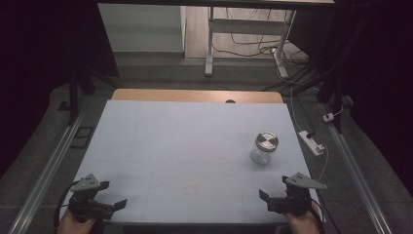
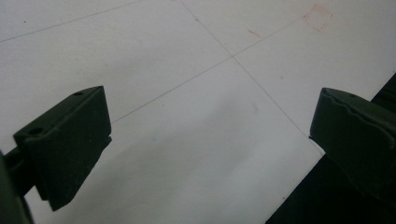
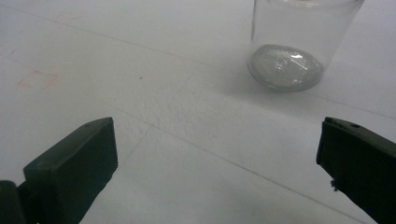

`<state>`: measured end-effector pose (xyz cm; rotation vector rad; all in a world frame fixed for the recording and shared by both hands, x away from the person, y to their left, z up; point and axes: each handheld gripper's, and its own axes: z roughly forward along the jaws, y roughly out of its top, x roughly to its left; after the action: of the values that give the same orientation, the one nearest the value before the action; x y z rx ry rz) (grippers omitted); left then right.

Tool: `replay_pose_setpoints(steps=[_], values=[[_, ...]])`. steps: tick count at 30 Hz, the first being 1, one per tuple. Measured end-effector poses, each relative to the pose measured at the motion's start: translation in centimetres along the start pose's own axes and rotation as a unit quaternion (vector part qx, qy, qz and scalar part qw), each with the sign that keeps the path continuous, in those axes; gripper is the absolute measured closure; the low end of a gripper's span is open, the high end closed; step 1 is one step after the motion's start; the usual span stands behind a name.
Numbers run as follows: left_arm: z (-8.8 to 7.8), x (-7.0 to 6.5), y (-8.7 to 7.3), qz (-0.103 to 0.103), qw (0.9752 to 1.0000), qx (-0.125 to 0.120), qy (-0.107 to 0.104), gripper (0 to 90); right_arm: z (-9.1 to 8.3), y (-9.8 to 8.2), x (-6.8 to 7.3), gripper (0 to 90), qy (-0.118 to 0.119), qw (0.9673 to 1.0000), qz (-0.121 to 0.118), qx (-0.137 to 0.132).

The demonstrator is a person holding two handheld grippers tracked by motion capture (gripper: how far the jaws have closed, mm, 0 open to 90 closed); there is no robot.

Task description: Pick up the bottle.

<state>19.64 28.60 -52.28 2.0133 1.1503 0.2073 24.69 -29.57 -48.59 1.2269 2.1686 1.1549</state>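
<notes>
On the table, largest thing first:

Table (image 1: 185, 141): a white sheet covers nearly the whole top, with a strip of bare wood along the far edge. Thin ruled lines cross the sheet, and the two gripper views show faint reddish marks on it.

Floor behind the table: a white metal desk frame (image 1: 210, 44) stands there, with dark cables trailing around its feet.

Power strip (image 1: 311, 142): white, lying on the floor just past the table's right edge, a thin cord running from it.

Left gripper (image 1: 113, 204): at the near left corner of the table, held in a hand (image 1: 78, 223) that comes in from the bottom. In the left gripper view its jaws stand wide apart with only bare sheet between them; it has hold of nothing. The right-hand jaw in that view hangs over the sheet's near edge.

Right gripper (image 1: 267, 200): at the near right corner, well apart from the left one. Its jaws are spread wide and empty.

Jar (image 1: 263, 147): clear glass with a silver metal lid, upright on the right half of the sheet, beyond the right gripper and apart from it. In the right gripper view its base (image 3: 286, 66) sits ahead of the jaws, nearer the right-hand one, touching neither.
</notes>
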Motion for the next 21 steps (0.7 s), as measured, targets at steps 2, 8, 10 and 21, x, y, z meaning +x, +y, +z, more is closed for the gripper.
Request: replay_pose_setpoints(steps=[2, 8, 10, 21], values=[[0.0, 0.0, 0.0, 0.0, 1.0, 0.0, 0.0, 0.0, 0.2, 0.2, 0.0, 0.0, 0.002, 1.0, -0.004, -0.002], [0.0, 0.0, 0.0, -0.003, 1.0, -0.001, -0.002, 0.0, 0.8, 0.8, 0.0, 0.0, 0.008, 1.0, -0.006, 0.001], [0.0, 0.0, 0.0, -0.003, 1.0, -0.001, -0.001, 0.0, 1.2, 1.2, -0.3, 0.0, 0.009, 0.9999, -0.004, -0.005], [0.0, 0.1, 0.0, -0.003, 1.0, -0.002, -0.001, 0.4, 3.0, 1.8, -1.4, 0.0, 0.011, 0.9999, -0.001, 0.0]])
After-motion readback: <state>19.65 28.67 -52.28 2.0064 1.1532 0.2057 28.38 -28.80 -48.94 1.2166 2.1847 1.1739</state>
